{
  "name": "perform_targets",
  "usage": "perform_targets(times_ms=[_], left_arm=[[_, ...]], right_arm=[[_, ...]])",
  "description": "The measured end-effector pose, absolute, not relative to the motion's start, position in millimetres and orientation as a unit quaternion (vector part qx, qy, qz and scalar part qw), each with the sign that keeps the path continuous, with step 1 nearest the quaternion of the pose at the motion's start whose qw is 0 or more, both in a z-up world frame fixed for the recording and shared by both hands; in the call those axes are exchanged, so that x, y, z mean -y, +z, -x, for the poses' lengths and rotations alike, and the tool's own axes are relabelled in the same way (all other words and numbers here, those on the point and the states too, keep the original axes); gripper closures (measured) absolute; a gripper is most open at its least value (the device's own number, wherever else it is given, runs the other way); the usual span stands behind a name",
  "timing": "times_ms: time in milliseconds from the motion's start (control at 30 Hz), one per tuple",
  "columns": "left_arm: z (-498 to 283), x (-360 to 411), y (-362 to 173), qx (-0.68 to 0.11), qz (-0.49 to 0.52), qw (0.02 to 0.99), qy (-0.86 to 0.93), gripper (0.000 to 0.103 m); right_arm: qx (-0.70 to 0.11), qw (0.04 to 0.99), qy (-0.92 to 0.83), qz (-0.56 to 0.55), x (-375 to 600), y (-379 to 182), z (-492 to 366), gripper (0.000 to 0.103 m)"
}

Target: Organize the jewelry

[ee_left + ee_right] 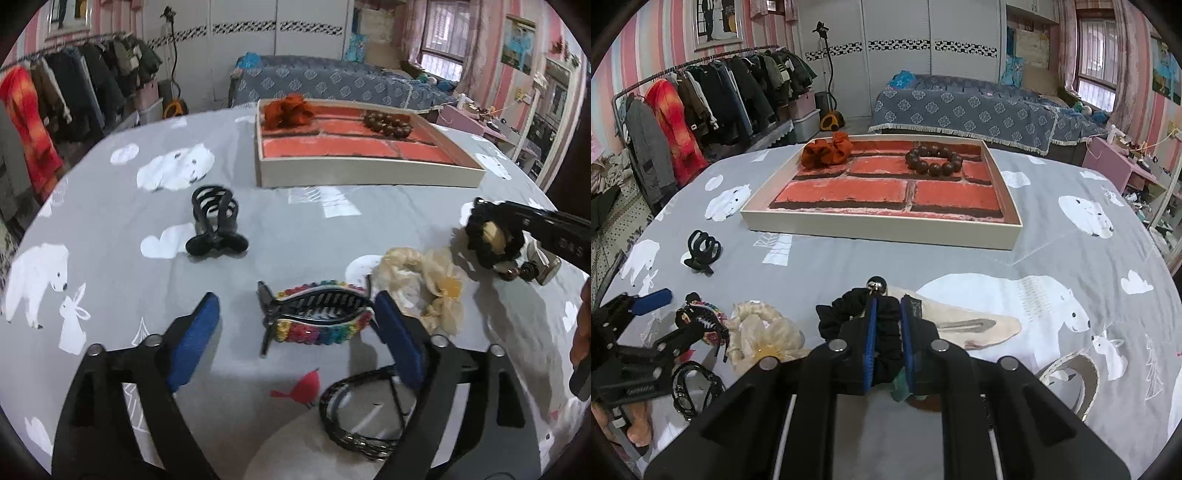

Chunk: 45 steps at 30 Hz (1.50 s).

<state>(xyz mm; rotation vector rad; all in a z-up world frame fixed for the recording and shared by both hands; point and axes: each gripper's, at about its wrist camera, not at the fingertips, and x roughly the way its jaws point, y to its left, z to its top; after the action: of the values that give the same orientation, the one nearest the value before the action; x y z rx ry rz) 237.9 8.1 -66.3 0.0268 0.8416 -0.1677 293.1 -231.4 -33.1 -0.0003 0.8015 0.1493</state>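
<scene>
My left gripper [295, 325] is open, its blue pads either side of a rainbow crochet hair clip [317, 315] lying on the grey cloth; it also shows in the right wrist view [701, 317]. My right gripper [886, 332] is shut on a black scrunchie [846, 314] with a metal ball charm, and shows in the left wrist view [487, 236]. A cream scrunchie [424, 284] lies between the two. The brick-patterned tray [882, 232] holds an orange scrunchie [827, 149] and a brown bead bracelet [934, 158].
A black claw clip [216, 225] lies left of centre. A dark bangle [354, 417] lies near my left gripper. A cream flat hair clip [964, 325] lies under my right gripper. A clothes rack [701, 103] and a bed [979, 110] stand beyond the table.
</scene>
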Motion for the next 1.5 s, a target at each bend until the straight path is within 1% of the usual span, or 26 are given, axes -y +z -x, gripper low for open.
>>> perform_targets(times_ms=[33, 100, 133, 367, 400, 467, 500, 567, 600, 667, 867, 900, 967, 1000, 1033, 1100, 1200, 1267, 1300, 1333, 1367, 1400, 1433, 1500], left_arm=[[-236.2, -4.5, -65.0, -0.406, -0.018, 0.91, -0.083, 0.014], [-236.3, 0.2, -66.5, -0.408, -0.024, 0.909, -0.082, 0.014], [-237.3, 2.9, -69.1, -0.414, -0.028, 0.906, -0.08, 0.014], [-240.1, 7.8, -79.4, -0.428, -0.034, 0.9, -0.08, 0.014], [-241.3, 7.4, -79.4, -0.429, -0.03, 0.899, -0.081, 0.016], [-243.1, 6.0, -79.9, -0.432, -0.021, 0.898, -0.088, 0.024], [-243.1, 6.2, -80.4, -0.433, -0.02, 0.897, -0.091, 0.025], [-242.3, 7.2, -80.7, -0.431, -0.024, 0.898, -0.092, 0.025], [-241.8, 7.2, -80.8, -0.43, -0.026, 0.898, -0.092, 0.025], [-241.9, 5.5, -80.4, -0.429, -0.025, 0.898, -0.089, 0.025], [-243.8, -7.7, -75.6, -0.429, -0.012, 0.9, -0.079, 0.027], [-244.5, -10.0, -74.0, -0.428, -0.011, 0.901, -0.075, 0.048], [-248.0, -17.7, -68.4, -0.433, 0.005, 0.898, -0.081, 0.054], [-248.9, -20.4, -66.5, -0.434, 0.01, 0.897, -0.082, 0.059], [-251.0, -23.0, -63.4, -0.433, 0.013, 0.897, -0.082, 0.066], [-253.7, -25.6, -61.1, -0.433, 0.011, 0.898, -0.081, 0.071], [-256.6, -30.2, -58.9, -0.433, 0.017, 0.898, -0.08, 0.071], [-255.4, -30.8, -57.6, -0.431, 0.018, 0.899, -0.081, 0.068], [-254.4, -29.9, -57.1, -0.43, 0.016, 0.899, -0.082, 0.056], [-251.8, -27.3, -56.2, -0.426, 0.011, 0.901, -0.081, 0.037], [-249.2, -24.7, -55.1, -0.421, 0.005, 0.904, -0.078, 0.029], [-247.3, -21.6, -54.2, -0.417, -0.002, 0.906, -0.077, 0.019], [-245.1, -16.5, -54.1, -0.415, -0.012, 0.907, -0.076, 0.015], [-243.5, -8.3, -56.5, -0.416, -0.029, 0.906, -0.076, 0.015]], right_arm=[[-0.391, 0.918, 0.073, 0.001, 231.1, -33.7, -293.7, 0.089], [-0.393, 0.917, 0.072, 0.003, 229.7, -35.3, -294.4, 0.089], [-0.393, 0.917, 0.071, 0.003, 229.3, -35.9, -294.2, 0.087], [-0.394, 0.916, 0.069, 0.013, 224.7, -32.7, -291.7, 0.087], [-0.394, 0.917, 0.069, 0.012, 224.7, -32.7, -291.6, 0.087], [-0.391, 0.918, 0.07, 0.013, 223.9, -31.3, -290.6, 0.086], [-0.391, 0.918, 0.071, 0.016, 222.1, -30.8, -289.7, 0.086], [-0.394, 0.916, 0.073, 0.028, 217.3, -30.8, -289.0, 0.087], [-0.396, 0.915, 0.072, 0.036, 214.9, -31.4, -288.7, 0.089], [-0.398, 0.914, 0.068, 0.048, 211.0, -32.5, -288.7, 0.089], [-0.397, 0.914, 0.066, 0.055, 207.0, -31.6, -287.7, 0.094], [-0.394, 0.915, 0.068, 0.055, 206.6, -28.2, -286.3, 0.094], [-0.392, 0.916, 0.072, 0.054, 206.5, -22.7, -284.6, 0.095], [-0.388, 0.917, 0.074, 0.054, 206.5, -18.0, -283.8, 0.095], [-0.384, 0.919, 0.074, 0.053, 206.5, -14.3, -283.3, 0.095], [-0.378, 0.922, 0.076, 0.044, 208.2, -4.9, -283.7, 0.095], [-0.371, 0.924, 0.082, 0.034, 209.1, 4.4, -285.8, 0.095], [-0.368, 0.925, 0.081, 0.036, 208.3, 8.5, -287.6, 0.095], [-0.368, 0.926, 0.081, 0.035, 208.3, 9.5, -288.7, 0.095], [-0.368, 0.926, 0.081, 0.034, 208.5, 10.1, -289.4, 0.095], [-0.368, 0.926, 0.081, 0.033, 208.7, 10.6, -290.2, 0.095], [-0.368, 0.926, 0.081, 0.032, 208.8, 10.5, -290.3, 0.095], [-0.368, 0.926, 0.081, 0.033, 208.9, 10.6, -290.0, 0.095], [-0.37, 0.925, 0.081, 0.031, 209.9, 10.4, -290.9, 0.095]])
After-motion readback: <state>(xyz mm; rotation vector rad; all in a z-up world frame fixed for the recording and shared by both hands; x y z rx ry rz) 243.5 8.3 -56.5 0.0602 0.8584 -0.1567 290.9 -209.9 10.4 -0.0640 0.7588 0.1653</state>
